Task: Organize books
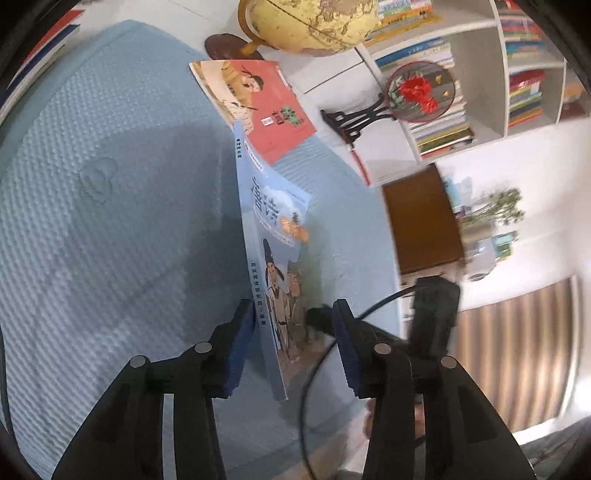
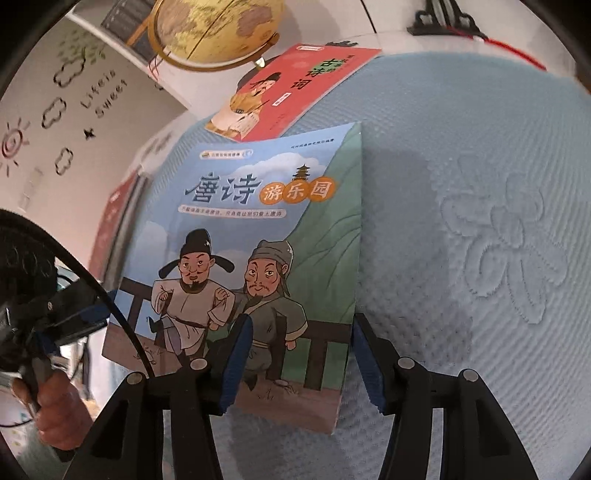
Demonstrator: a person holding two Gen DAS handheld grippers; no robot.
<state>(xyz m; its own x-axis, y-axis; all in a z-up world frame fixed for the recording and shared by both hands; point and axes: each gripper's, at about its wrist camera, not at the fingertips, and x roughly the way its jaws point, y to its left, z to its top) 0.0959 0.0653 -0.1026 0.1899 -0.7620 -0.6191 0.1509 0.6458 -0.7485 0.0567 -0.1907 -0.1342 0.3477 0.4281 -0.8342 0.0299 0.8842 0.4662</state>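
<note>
I've got the blue poetry book (image 2: 255, 236) raised off the blue mat (image 2: 480, 221); left gripper (image 1: 293, 347) straddles its spine, pads not pressing, right gripper (image 2: 301, 363) grip unclear. Red book (image 2: 291, 88) unsorted; nothing shelved.

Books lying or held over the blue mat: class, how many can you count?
2: the blue book between the gripper fingers, and the red book on the mat's far edge near the globe. Shelf books aren't counted.

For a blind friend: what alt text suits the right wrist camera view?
A blue picture book showing two cartoon men in old Chinese dress fills the view over a textured blue mat, with the right gripper open across its lower part. A red book and a globe sit beyond.
</note>
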